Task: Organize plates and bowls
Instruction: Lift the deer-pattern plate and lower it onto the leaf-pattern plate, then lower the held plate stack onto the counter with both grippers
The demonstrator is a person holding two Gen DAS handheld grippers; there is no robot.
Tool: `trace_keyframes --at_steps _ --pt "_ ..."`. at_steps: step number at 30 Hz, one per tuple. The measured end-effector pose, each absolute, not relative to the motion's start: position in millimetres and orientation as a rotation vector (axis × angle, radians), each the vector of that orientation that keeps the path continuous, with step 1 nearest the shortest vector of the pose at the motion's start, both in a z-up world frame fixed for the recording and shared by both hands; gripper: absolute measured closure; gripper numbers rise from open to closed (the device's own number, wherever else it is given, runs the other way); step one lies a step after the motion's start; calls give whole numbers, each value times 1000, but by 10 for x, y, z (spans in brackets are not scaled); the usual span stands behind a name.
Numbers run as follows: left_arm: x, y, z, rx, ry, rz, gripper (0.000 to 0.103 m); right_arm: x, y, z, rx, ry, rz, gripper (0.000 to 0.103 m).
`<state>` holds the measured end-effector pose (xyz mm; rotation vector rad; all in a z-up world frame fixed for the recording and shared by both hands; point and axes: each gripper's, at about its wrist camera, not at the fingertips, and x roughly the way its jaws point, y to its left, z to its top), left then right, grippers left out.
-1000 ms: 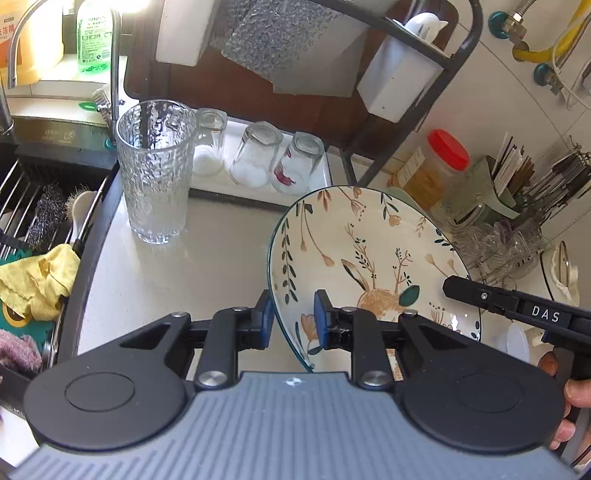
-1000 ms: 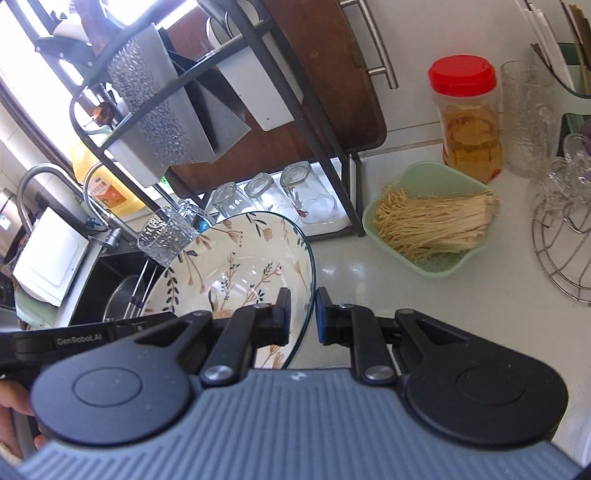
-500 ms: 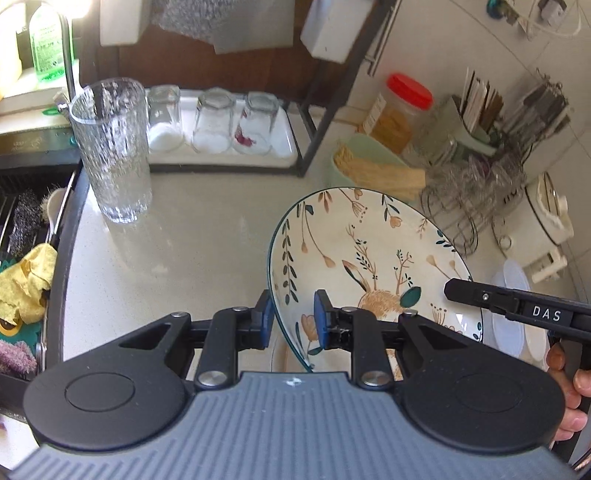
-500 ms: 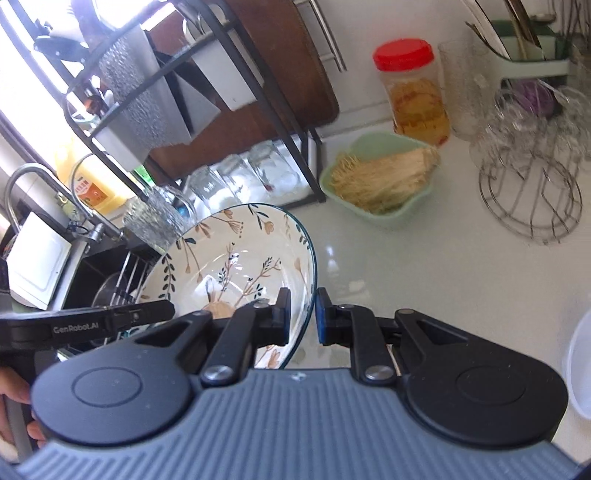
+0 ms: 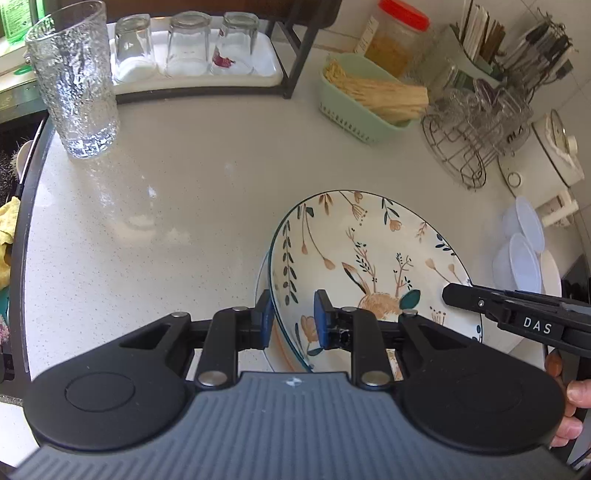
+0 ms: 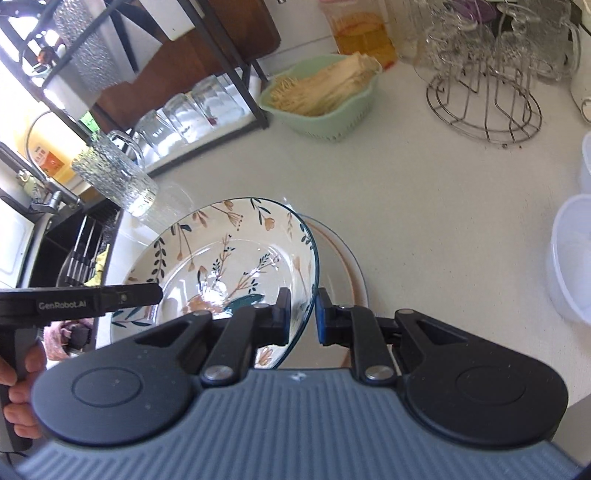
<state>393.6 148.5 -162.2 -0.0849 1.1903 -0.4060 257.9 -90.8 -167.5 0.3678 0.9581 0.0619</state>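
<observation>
On the table (image 5: 192,192) are one floral bowl (image 5: 369,258), one plate (image 6: 343,266) beneath it, one tall textured glass (image 5: 74,81), three upturned glasses (image 5: 186,48), one green basket (image 5: 354,110) and two hand-held grippers (image 5: 291,321).

The bowl (image 5: 369,266) hides most of the plate (image 6: 347,269) under it, so contact is unclear. The jar (image 6: 364,33) ahead is cropped at top; the tubs (image 6: 576,254), right, are cropped too.
</observation>
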Motion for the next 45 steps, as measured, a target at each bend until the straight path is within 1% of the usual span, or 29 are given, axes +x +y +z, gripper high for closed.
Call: trace_keyframes --at_steps 6,19,35,40,45 --pt "3955 1445 -1698 -52 1215 -399 76 2591 -872 -1795 346 982 46 86" --pt "3986 1480 -1771 -92 1277 -355 76 2595 -879 -1901 362 987 41 86" --pt "3947 1542 -1770 -159 1310 -339 76 2521 -884 -1817 337 953 32 84" --pt "3910 1509 -1758 -149 1305 -322 76 2477 -885 -1758 281 937 15 84" --pt "3841 1502 -1694 -147 1285 -312 76 2445 -917 -1789 290 947 16 84"
